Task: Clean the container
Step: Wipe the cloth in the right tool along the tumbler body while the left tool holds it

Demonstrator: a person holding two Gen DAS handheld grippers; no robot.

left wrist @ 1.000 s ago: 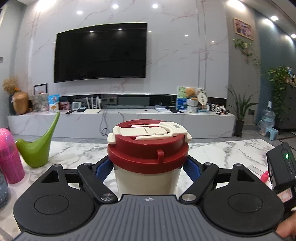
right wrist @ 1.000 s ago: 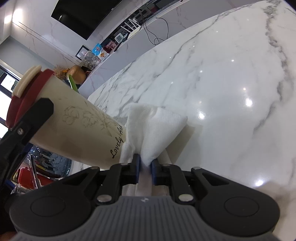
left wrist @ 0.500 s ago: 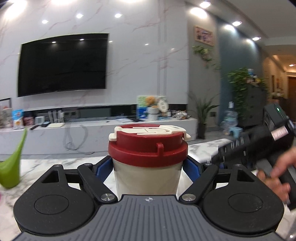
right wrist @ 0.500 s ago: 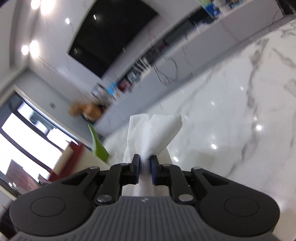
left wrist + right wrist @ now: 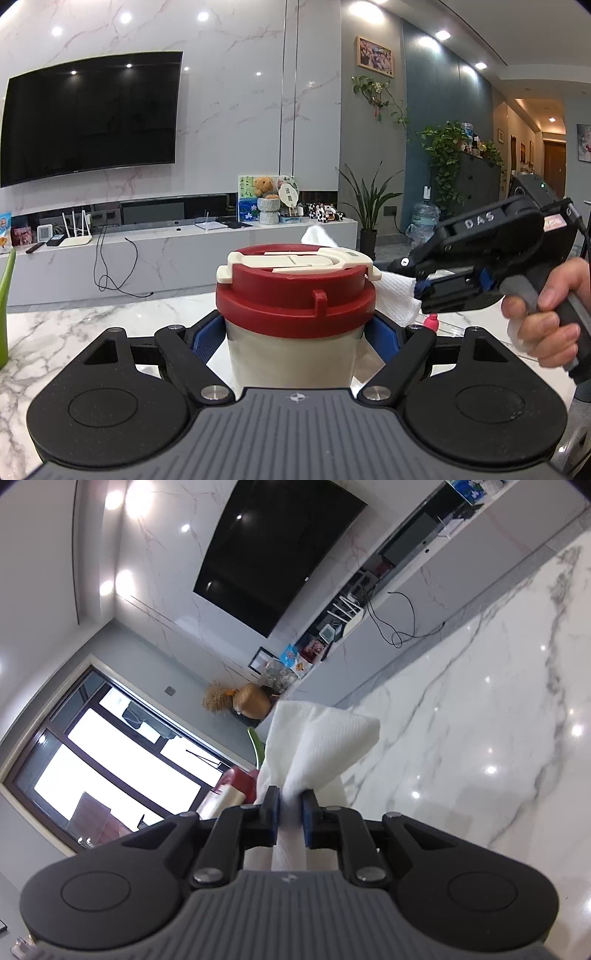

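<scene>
Beside the container (image 5: 295, 317), a tissue (image 5: 397, 301) touches.

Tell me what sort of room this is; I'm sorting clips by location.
Most likely a home living room: a large wall-mounted TV, a long low media console under it with a router and a teddy bear, and potted houseplants by the wall.

Cream container (image 5: 291, 356) upright, red lid (image 5: 295, 299) on; white tissue (image 5: 397, 299) beside lid.
</scene>
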